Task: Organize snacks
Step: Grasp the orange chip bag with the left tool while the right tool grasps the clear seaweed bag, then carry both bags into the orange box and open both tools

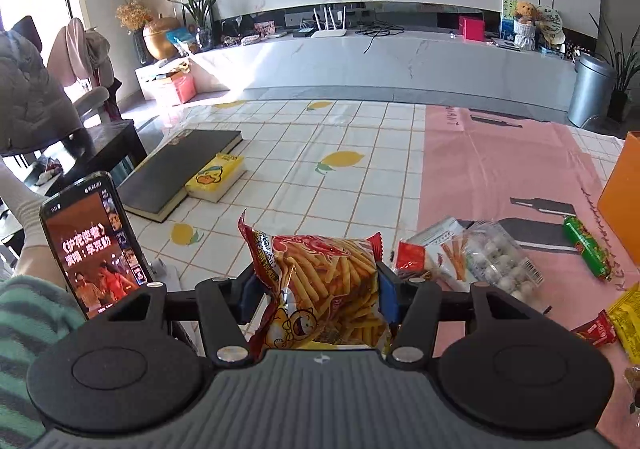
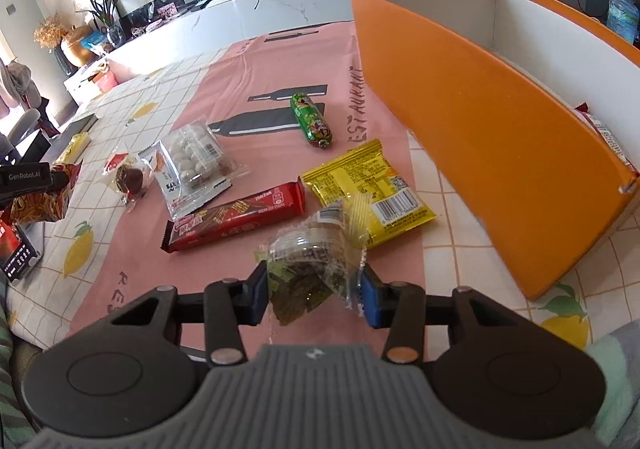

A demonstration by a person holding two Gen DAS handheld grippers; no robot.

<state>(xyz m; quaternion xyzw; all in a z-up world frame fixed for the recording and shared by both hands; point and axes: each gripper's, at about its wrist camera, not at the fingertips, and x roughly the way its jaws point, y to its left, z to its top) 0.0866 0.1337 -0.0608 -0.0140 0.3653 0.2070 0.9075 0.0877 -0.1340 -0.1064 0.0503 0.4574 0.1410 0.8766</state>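
My left gripper (image 1: 318,295) is shut on a red bag of fry-shaped chips (image 1: 320,281), held above the table; it also shows at the left edge of the right wrist view (image 2: 44,193). My right gripper (image 2: 314,289) is shut on a clear packet of dark green snack (image 2: 312,261), held above the pink cloth, left of the orange box (image 2: 480,137). On the table lie a red bar (image 2: 236,223), a yellow packet (image 2: 368,189), a green sausage roll (image 2: 311,121), a pack of white balls (image 2: 194,157) and a small dark-candy pack (image 2: 128,177).
The orange box holds at least one wrapped snack (image 2: 608,137) along its near wall. A phone (image 1: 94,245) stands at the table's left, with a black book (image 1: 180,173) and a yellow duck tissue pack (image 1: 216,177) behind it. A person's striped sleeve (image 1: 28,329) is at the left.
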